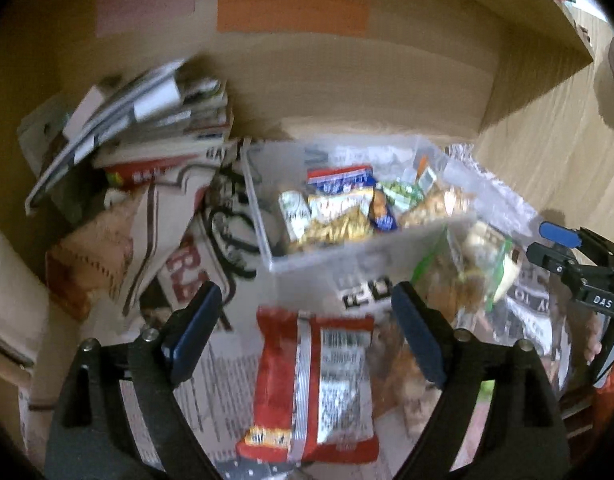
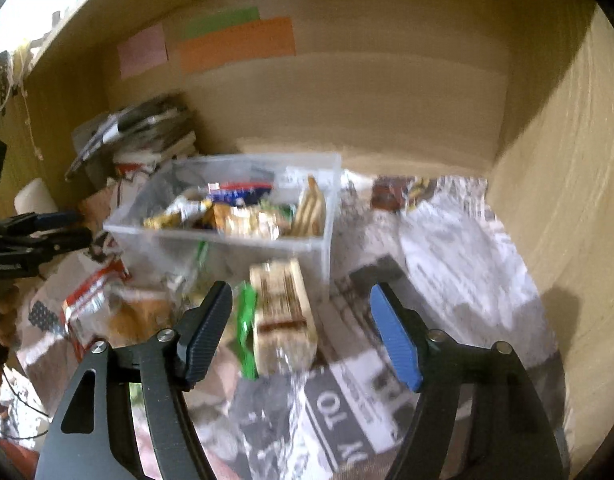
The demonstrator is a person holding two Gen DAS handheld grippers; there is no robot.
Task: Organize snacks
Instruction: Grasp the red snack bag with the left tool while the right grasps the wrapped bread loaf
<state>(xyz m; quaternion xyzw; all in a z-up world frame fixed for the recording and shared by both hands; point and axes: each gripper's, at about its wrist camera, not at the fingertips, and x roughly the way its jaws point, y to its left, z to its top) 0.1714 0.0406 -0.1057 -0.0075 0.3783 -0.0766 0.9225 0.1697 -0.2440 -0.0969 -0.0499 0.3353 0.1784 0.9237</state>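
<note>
Left hand-held gripper (image 1: 307, 328) spread wide above red foil snack packet (image 1: 311, 384); right hand-held gripper (image 2: 303, 328) spread over tan wrapped cracker pack (image 2: 283, 312). Clear plastic bin (image 2: 227, 248) just behind.

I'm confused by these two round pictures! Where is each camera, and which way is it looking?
Left wrist: on the left gripper, looking forward over its open fingers at the red snack packet and clear bin; the right gripper shows at the right edge.
Right wrist: on the right gripper, facing a tan cracker pack.
Shared: the bin and orange note.
</note>
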